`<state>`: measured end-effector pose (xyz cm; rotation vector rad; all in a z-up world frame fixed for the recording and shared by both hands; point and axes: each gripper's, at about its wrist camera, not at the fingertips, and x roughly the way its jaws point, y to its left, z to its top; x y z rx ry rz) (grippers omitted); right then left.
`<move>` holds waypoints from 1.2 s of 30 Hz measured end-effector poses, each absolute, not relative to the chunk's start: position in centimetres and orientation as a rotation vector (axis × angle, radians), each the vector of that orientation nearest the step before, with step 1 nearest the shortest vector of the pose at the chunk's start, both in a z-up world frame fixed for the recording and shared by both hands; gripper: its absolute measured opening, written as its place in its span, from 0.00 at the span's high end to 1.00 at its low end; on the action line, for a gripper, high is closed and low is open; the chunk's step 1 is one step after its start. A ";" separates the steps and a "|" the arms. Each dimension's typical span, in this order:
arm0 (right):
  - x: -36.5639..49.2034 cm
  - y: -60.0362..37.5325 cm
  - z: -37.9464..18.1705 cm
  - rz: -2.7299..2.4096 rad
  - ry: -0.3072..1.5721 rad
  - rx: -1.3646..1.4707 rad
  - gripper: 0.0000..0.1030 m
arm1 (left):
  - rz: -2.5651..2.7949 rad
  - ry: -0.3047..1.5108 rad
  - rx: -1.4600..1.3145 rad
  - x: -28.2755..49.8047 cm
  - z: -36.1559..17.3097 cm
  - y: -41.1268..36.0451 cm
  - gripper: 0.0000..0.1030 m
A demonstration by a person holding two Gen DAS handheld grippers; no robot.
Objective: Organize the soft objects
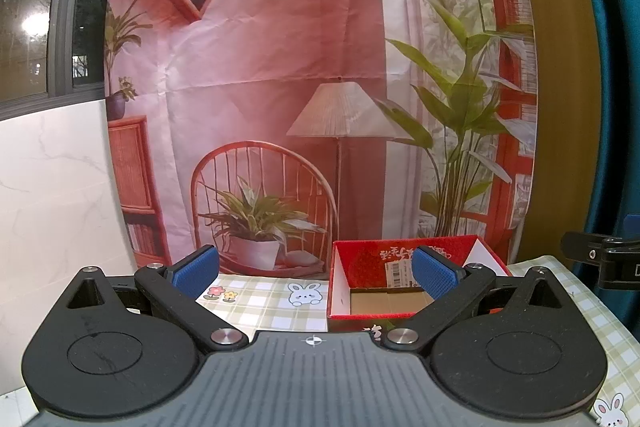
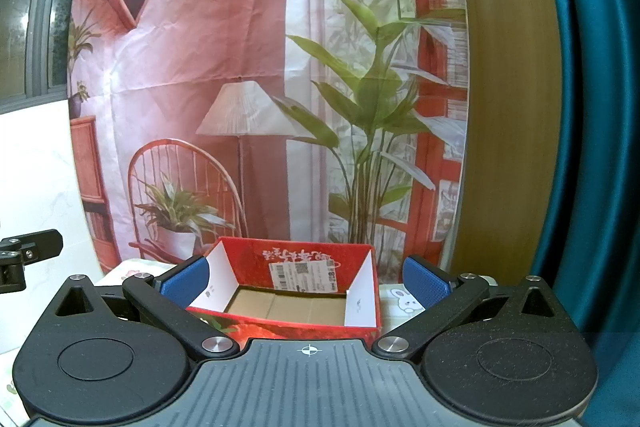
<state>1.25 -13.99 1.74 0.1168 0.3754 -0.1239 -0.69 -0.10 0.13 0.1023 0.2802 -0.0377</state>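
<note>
**A:** Left claw (image 1: pixel 316 271) first: blue pads (image 1: pixel 196 271) spread wide apart, nothing between them, held above the checked tablecloth (image 1: pixel 264 303).

**B:** Same on the right claw (image 2: pixel 306 281). Its pads (image 2: pixel 425 283) gape wide and grip nothing. Straight ahead and just below sits the red box (image 2: pixel 296 259), top open.

**A:** From the left wrist that red box (image 1: pixel 360 259) lies ahead and off to the right; the right-hand pad overlaps its far wall in this view. I cannot tell whether they touch.

**B:** From the right wrist the box runs long side to side, short walls white inside, brown cardboard floor bare. A shipping label (image 2: pixel 304 273) is stuck on the inside of the far wall, its print upside down from here.

**A:** No soft things show in either view.

**B:** Edges, then. The box's near wall sits just past the claw's body, and the box almost fills the gap between my two pads.

**A:** On my side there is open cloth left of the box, with a rabbit print (image 1: pixel 305 293) and little flowers. The printed backdrop (image 1: pixel 280 67) hangs close behind the table's far edge.

**B:** And a teal curtain (image 2: pixel 592 107) closes off the right.

**A:** The other claw's black tip (image 1: pixel 600 261) pokes in at my right edge, well apart from mine.
</note>
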 end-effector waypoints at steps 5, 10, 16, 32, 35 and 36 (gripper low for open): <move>1.3 -14.0 1.7 -0.125 0.376 0.117 0.00 | -0.039 0.281 0.101 -0.7 0.1 -0.1 0.00; 1.4 -13.9 1.7 -0.124 0.377 0.117 0.00 | -0.037 0.280 0.099 -0.8 0.0 -0.2 0.00; 1.3 -14.0 1.6 -0.124 0.377 0.116 0.00 | -0.037 0.280 0.098 -0.8 0.0 -0.2 0.00; 1.4 -13.9 1.6 -0.124 0.378 0.115 0.00 | -0.043 0.284 0.096 -0.9 0.0 -0.2 0.00; 1.3 -14.0 1.6 -0.121 0.378 0.115 0.00 | -0.048 0.283 0.094 -0.8 0.0 -0.1 0.00; 1.2 -14.1 1.6 -0.119 0.377 0.115 0.00 | -0.049 0.284 0.095 -0.8 0.0 -0.1 0.00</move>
